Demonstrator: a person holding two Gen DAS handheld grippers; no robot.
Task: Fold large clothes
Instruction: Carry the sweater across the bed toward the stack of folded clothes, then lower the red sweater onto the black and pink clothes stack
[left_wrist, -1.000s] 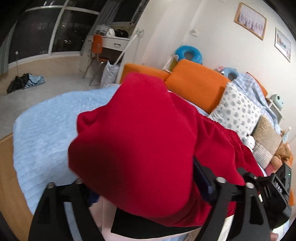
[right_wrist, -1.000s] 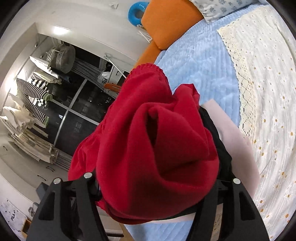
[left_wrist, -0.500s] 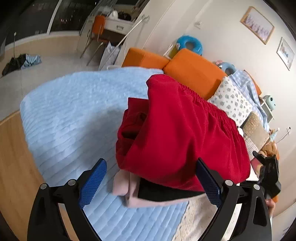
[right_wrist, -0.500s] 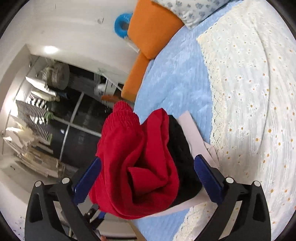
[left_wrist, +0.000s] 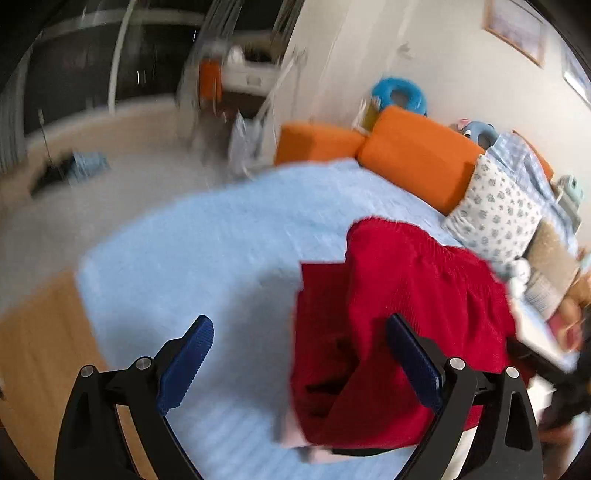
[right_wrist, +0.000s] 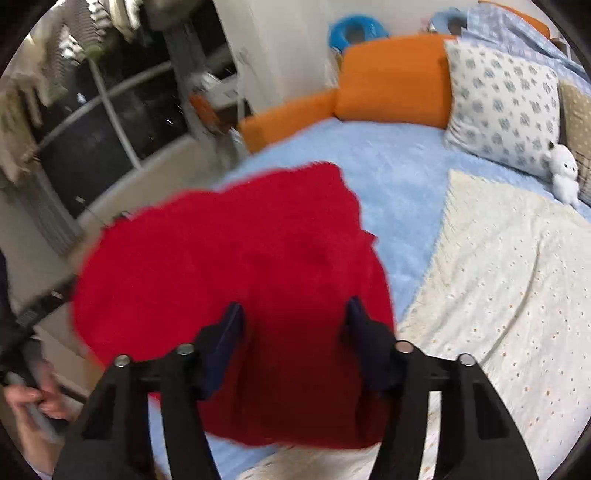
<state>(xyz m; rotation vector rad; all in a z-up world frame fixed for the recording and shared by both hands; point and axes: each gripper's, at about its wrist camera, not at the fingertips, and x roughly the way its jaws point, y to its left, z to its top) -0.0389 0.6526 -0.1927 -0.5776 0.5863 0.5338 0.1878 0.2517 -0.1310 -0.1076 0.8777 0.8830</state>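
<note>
Red garment (left_wrist: 402, 332) folded on bed (left_wrist: 207, 251), atop pink and black clothes. Left hand-held gripper (left_wrist: 301, 363) released beside it; right hand-held gripper (right_wrist: 293, 332) released over it.

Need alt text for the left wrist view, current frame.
Open left hand-held gripper hovers over a light blue bedspread, its blue-padded fingers apart and empty. A folded red garment lies right of centre, below orange cushions; the frame is motion-blurred.

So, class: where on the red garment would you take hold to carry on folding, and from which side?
Grip the red garment at its gathered waistband edge, the far ridge, coming from the bare blue bedspread side. That ridged edge looks thick and stands proud, so fingers can probably pinch it without catching the layers underneath.
</note>
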